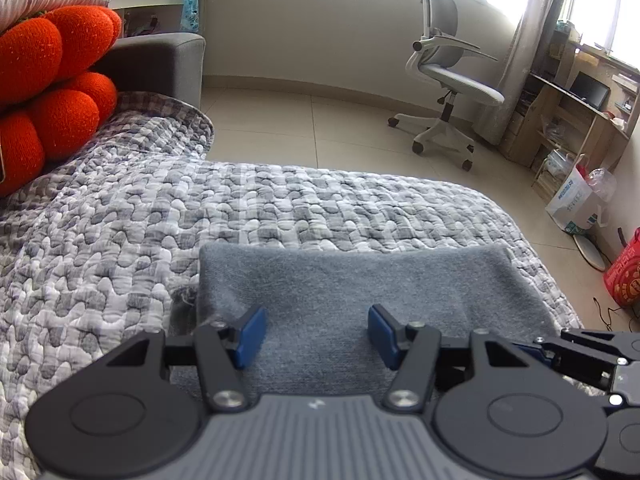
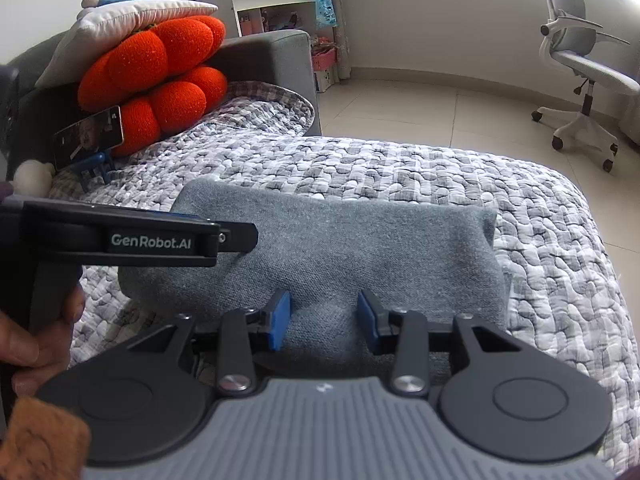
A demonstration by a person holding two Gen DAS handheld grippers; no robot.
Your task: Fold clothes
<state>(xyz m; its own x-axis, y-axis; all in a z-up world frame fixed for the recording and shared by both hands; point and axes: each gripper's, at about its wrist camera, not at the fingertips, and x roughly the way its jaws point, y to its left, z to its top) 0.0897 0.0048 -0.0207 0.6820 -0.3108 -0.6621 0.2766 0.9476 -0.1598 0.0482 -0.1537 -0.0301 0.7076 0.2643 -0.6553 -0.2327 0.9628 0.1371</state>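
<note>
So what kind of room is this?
Likely a bedroom or home study: a bed under a grey-and-white quilted checked cover, a grey swivel office chair, and a cluttered wooden desk by the window.
</note>
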